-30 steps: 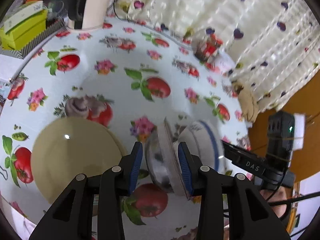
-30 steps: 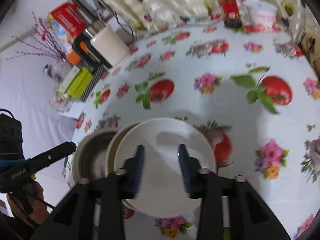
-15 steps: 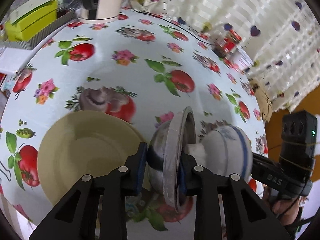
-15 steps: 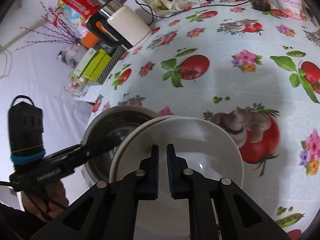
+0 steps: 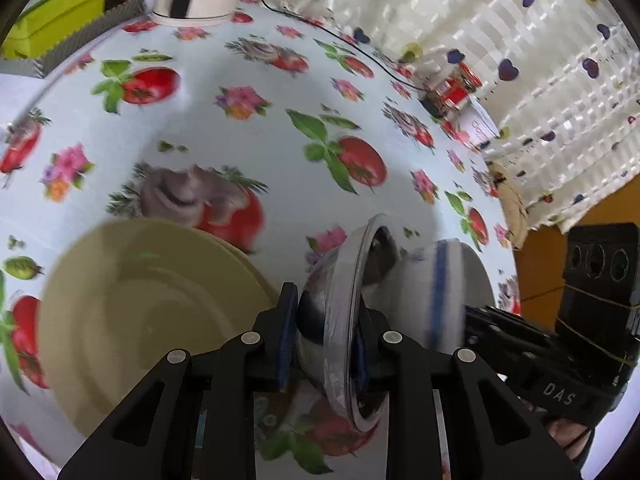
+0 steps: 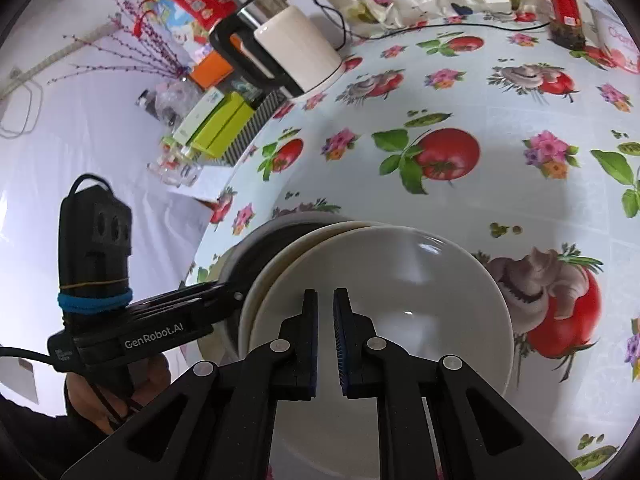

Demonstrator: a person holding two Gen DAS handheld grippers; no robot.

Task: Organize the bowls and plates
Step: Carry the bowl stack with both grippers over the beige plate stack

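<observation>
Worktop (image 6: 500, 128) under tomato-print oilcloth, heart-dotted curtain (image 5: 500, 40) behind. Left claw (image 5: 320, 344) clamps steel bowl (image 5: 340, 320) rim; right claw (image 6: 326, 344) nearly closed, white plate (image 6: 420, 280) beneath, grip unclear.

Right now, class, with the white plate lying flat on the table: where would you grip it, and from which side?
Grip the white plate at its near rim, coming in low from the table edge where the right gripper already sits. Its raised rim is thin enough for two fingers; the centre is too broad and flat.
</observation>
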